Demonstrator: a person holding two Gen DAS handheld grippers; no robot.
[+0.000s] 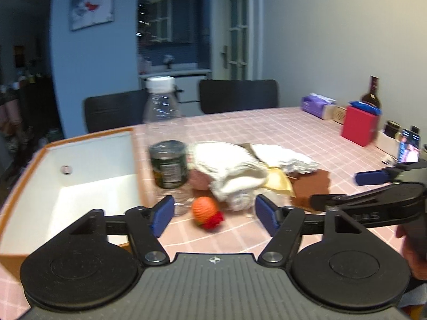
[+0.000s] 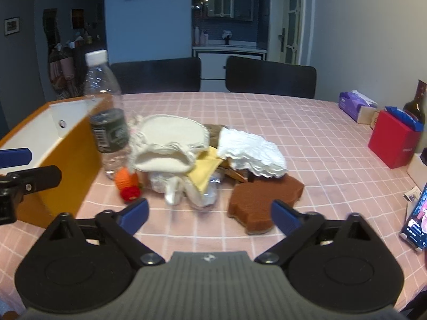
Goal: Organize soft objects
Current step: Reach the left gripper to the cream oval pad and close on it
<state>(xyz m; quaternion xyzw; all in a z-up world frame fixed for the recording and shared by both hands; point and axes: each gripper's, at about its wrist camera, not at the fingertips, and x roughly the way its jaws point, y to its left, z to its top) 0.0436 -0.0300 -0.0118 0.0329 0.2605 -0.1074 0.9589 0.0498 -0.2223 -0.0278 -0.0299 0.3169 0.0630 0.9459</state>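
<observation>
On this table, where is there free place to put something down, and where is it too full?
Free: the pink cloth between the pile and the two black chairs, and between the brown sponge and the red box. The white bin looks empty too. Crowded: around the bottle, the cream cloths and the orange knitted toy.

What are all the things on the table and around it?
bottle: one, clear with white cap, beside the box
box: one, orange outside, white inside, table's left end
knitted toy: one, orange and red, in front of the bottle
cloths: a heap, cream, white and yellow, table's middle
sponge: one, brown, right of the heap
tissue pack: one, purple, far right
red box: one, far right
dark bottle: one, behind the red box
phone: one, lit, right edge
chairs: two, black, behind the table
left tongs: blue pads, open
right tongs: blue pads, open
</observation>
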